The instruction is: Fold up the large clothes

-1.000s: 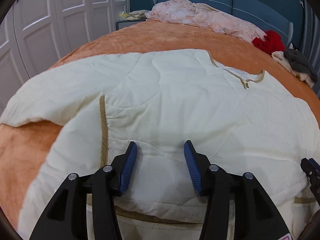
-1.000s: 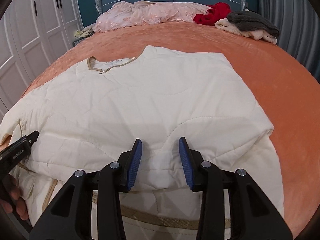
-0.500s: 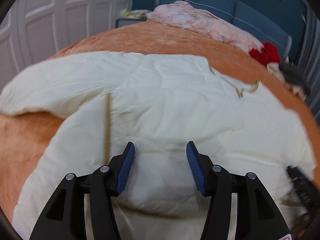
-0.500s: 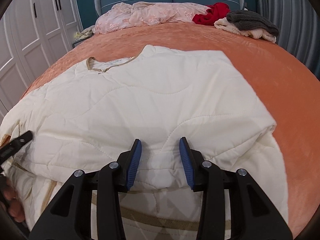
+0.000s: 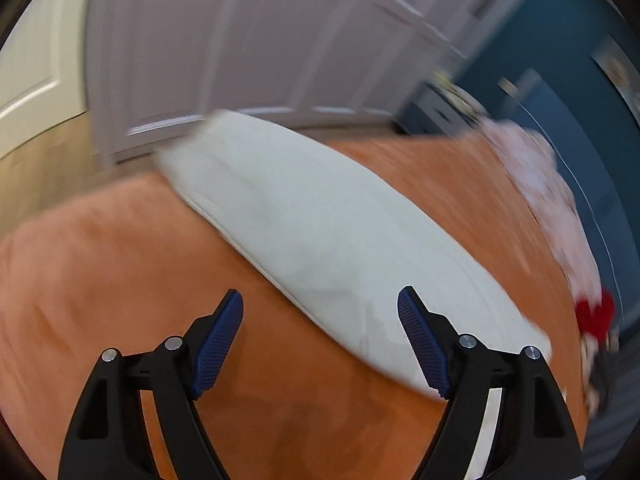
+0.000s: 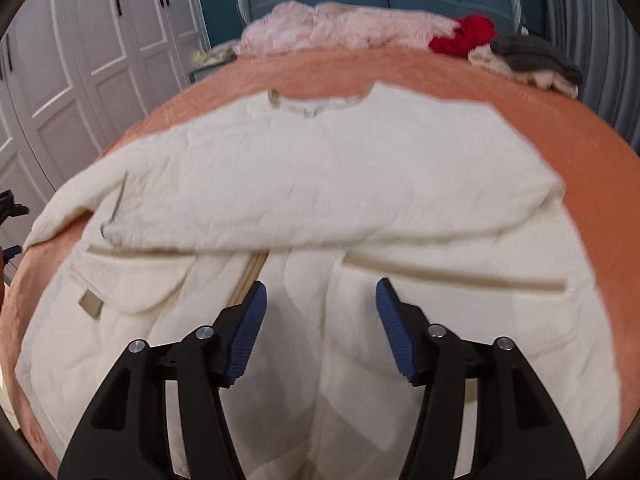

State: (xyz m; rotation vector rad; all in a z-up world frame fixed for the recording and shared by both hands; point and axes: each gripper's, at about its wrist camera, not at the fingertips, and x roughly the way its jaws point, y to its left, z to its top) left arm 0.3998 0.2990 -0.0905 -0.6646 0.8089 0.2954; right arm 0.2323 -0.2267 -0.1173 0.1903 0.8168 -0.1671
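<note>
Bed (image 6: 560,128): orange cover, the largest surface – it carries everything named below.
Jacket (image 6: 320,184): cream quilted garment spread flat across the middle of the bed, collar (image 6: 316,104) toward the headboard, hem toward the camera; the upper part lies folded down over the lower front.
Sleeve (image 5: 320,232): in the left wrist view a long cream panel runs diagonally over the orange cover – probably the jacket's sleeve, though blur leaves this uncertain.
Handling: judged soft, padded and bulky but light; it should drape and sag when lifted, and the smooth shell may slide between the pads. Not fragile.
Where to grip: best taken at a stitched edge – hem, cuff or the tan-trimmed seams – where the layers are thin enough to pinch; a bite into the mid-panel would likely gather only 1 layer.
Pockets: 2 on the lower front, a flap pocket (image 6: 132,284) at the left and a tan-trimmed slit (image 6: 452,274) at the right; both lie flat, contents cannot be seen.
Pile (image 6: 524,58): loose red, grey and pink clothes at the headboard, well apart from the jacket, in no container.
Left gripper (image 5: 320,344): jaws have just been opening, now wide, nothing between them.
Right gripper (image 6: 320,328): jaws have just been opening, moderately wide above the jacket front, gripping nothing.
</note>
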